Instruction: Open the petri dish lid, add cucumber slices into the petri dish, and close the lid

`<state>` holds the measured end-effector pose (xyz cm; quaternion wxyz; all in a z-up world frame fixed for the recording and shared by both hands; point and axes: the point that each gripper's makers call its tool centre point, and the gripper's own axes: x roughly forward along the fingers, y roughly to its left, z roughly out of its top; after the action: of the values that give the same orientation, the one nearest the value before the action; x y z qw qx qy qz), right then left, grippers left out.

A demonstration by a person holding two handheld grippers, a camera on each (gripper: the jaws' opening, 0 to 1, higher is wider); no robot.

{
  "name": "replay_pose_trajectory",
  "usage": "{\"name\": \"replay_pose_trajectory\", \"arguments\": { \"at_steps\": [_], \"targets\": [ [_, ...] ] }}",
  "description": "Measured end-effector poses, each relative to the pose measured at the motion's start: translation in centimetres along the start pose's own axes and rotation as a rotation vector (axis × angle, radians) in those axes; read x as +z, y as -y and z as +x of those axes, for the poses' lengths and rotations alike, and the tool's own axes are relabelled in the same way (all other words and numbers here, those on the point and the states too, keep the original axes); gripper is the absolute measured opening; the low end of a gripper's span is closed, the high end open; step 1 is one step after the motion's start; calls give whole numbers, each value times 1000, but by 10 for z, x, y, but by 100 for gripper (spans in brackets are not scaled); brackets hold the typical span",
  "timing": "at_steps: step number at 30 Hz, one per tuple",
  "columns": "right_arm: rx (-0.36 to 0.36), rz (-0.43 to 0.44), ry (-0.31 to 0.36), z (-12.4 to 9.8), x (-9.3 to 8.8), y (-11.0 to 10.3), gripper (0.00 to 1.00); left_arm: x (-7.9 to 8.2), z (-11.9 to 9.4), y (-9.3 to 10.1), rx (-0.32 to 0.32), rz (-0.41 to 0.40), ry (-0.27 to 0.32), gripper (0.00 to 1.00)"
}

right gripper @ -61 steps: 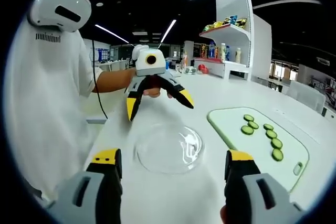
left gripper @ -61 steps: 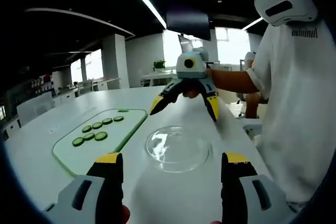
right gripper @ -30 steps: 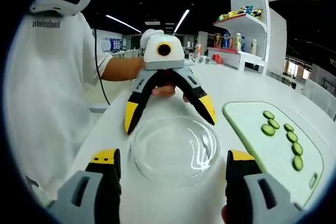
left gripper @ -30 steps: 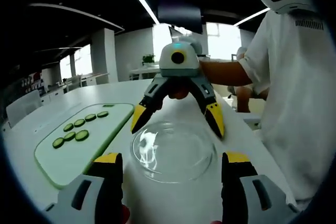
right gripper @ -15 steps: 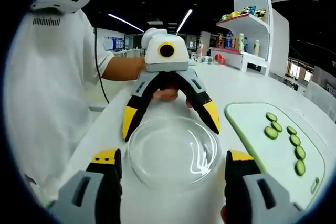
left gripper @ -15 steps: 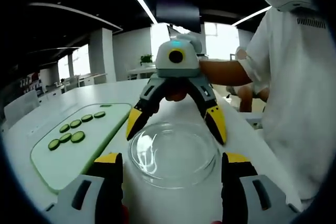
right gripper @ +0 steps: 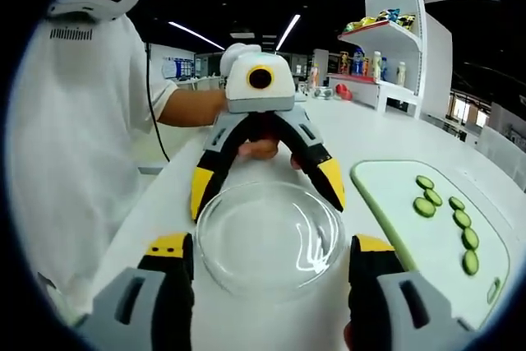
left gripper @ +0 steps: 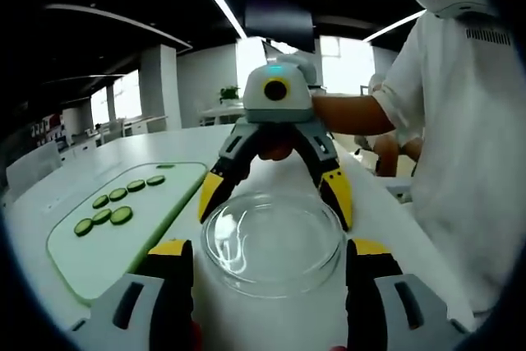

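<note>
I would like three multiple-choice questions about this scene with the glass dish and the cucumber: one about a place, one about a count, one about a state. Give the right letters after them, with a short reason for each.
1. Where do the cucumber slices lie?
A. in the glass dish
B. on the green cutting board
C. on the white shelf

2. How many cucumber slices are on the cutting board?
A. three
B. seven
C. twelve

3. How do the two grippers stand at the glass dish?
A. both open, one on each side of the dish
B. both shut on the dish
C. one shut on a cucumber slice

Answers:
1 B, the slices lie in two rows on the green board beside the dish, which holds nothing.
2 B, a row of four and a row of three show in both views.
3 A, the left gripper and the right gripper face each other with jaws spread wide around the dish.
</note>
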<state>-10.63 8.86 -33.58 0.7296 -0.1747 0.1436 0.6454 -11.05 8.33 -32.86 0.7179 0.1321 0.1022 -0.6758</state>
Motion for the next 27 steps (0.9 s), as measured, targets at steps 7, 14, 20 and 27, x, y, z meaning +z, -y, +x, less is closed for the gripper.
{"name": "replay_pose_trajectory", "arguments": {
  "at_steps": [7,14,20,27],
  "targets": [
    [-2,9,-2,1,-1,0,75,0,1,1,-7,-2,3,73],
    [-2,7,8,1,1,0,73,1,3,2,-13,0,3,71],
    [-1,5,5,2,0,0,70,1,4,1,-12,2,4,69],
    [0,-1,8,2,0,1,70,1,4,0,-8,0,3,69]
  ]
}}
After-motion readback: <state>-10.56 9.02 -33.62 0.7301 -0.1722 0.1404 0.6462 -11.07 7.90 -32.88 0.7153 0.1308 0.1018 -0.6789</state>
